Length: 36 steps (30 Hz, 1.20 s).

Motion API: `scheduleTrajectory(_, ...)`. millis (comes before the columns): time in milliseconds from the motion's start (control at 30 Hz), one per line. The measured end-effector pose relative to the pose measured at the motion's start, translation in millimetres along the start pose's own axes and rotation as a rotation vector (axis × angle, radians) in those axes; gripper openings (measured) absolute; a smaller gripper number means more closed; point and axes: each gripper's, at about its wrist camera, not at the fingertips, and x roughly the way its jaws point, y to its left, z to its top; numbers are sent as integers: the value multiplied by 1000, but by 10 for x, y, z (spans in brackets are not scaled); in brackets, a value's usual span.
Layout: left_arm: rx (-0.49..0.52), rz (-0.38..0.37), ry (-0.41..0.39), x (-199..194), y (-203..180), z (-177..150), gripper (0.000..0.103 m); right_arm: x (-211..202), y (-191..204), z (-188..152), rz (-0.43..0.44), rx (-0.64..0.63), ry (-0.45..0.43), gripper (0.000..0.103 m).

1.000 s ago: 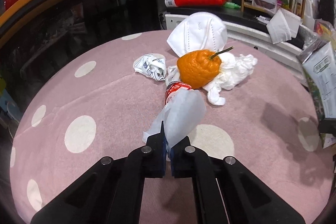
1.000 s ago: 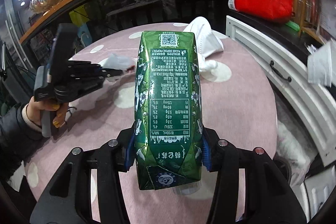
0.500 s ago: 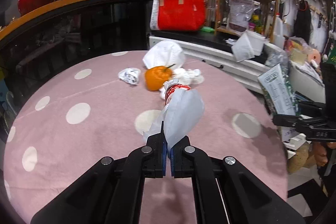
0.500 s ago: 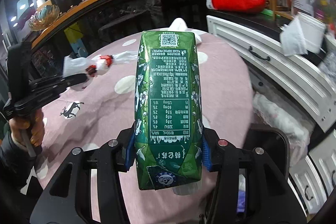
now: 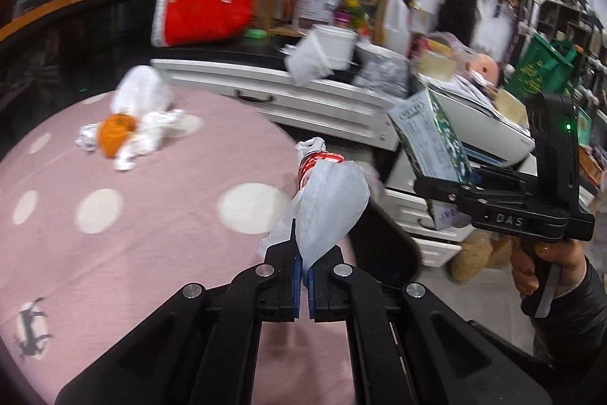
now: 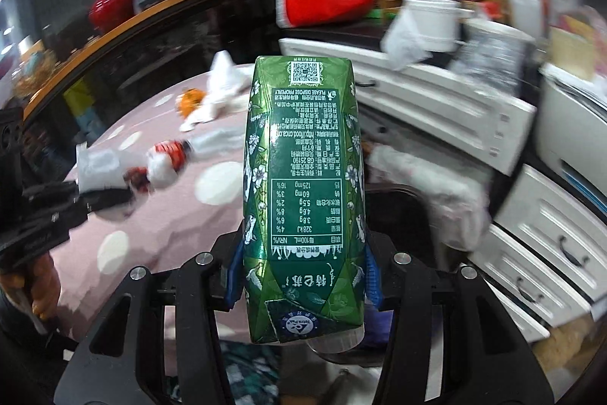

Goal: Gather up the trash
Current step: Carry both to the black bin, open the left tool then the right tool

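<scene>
- Green carton (image 6: pixel 303 192), foil-printed with a nutrition panel, sits clamped between the blue pads of the right gripper (image 6: pixel 301 276); the fingers (image 6: pixel 234 276) press its two sides near the base, and it stands lengthwise out ahead of them.
- Translucent plastic wrapper (image 5: pixel 326 204) with a red-and-white crumpled end is pinched in the left gripper (image 5: pixel 304 276), whose fingers are shut together on its thin tail so that the bulk flops forward above them.
- Both loads hang off the right edge of the pink spotted counter (image 5: pixel 114 253), the carton further out beside the white drawers (image 6: pixel 531 253).
- A dark bin (image 6: pixel 402 211) shows behind and below the carton in the right view; its mouth is mostly hidden, so I cannot tell how far over it either item hangs.
- Step in hand, as I read it: carrying two pieces of trash to the bin, neither yet dropped.
- Next move calls for bringing each load over the bin's opening, then parting the fingers; the limp wrapper may cling to a pad and need a shake.
- Left on the counter: an orange fruit (image 5: pixel 114 133), white tissue (image 5: pixel 151 135), a face mask (image 5: pixel 142 90) and a small crumpled scrap (image 5: pixel 86 141), clustered together at the far side.
</scene>
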Motion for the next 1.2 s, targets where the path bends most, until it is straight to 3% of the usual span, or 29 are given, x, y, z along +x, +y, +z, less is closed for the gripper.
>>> scheduleTrajectory(200, 76, -27, 116, 537, -597, 48, 3, -227, -488, -218, -85, 94, -5, 49)
scheduleTrajectory(333, 119, 4, 183, 907, -864, 25, 3, -295, -718, -364, -105, 146, 2, 49)
scheduleTrajectory(467, 127, 6, 276, 1263, -1011, -47, 3, -314, -879, -496, -119, 176, 16, 49)
scheduleTrajectory(767, 152, 59, 381, 1758, -1090, -179, 5, -335, -1073, -654, -138, 222, 32, 49)
scheduleTrajectory(833, 141, 52, 398, 1812, -1094, -202, 9, -341, -1090, -680, -139, 227, 36, 49)
scheduleTrajectory(867, 143, 49, 403, 1834, -1101, -215, 20, -345, -1089, -689, -140, 228, 38, 49)
scheduleTrajectory(900, 146, 53, 401, 1851, -1115, -216, 39, -341, -1094, -697, -141, 230, 41, 49)
scheduleTrajectory(967, 153, 72, 381, 1858, -1127, -212, 65, -331, -1110, -705, -142, 235, 44, 49)
scheduleTrajectory(1000, 149, 72, 371, 1858, -1128, -204, 70, -327, -1120, -709, -142, 237, 45, 49)
scheduleTrajectory(1200, 131, 28, 336, 1709, -1160, -142, 74, -201, -1179, -707, -155, 244, 71, 49)
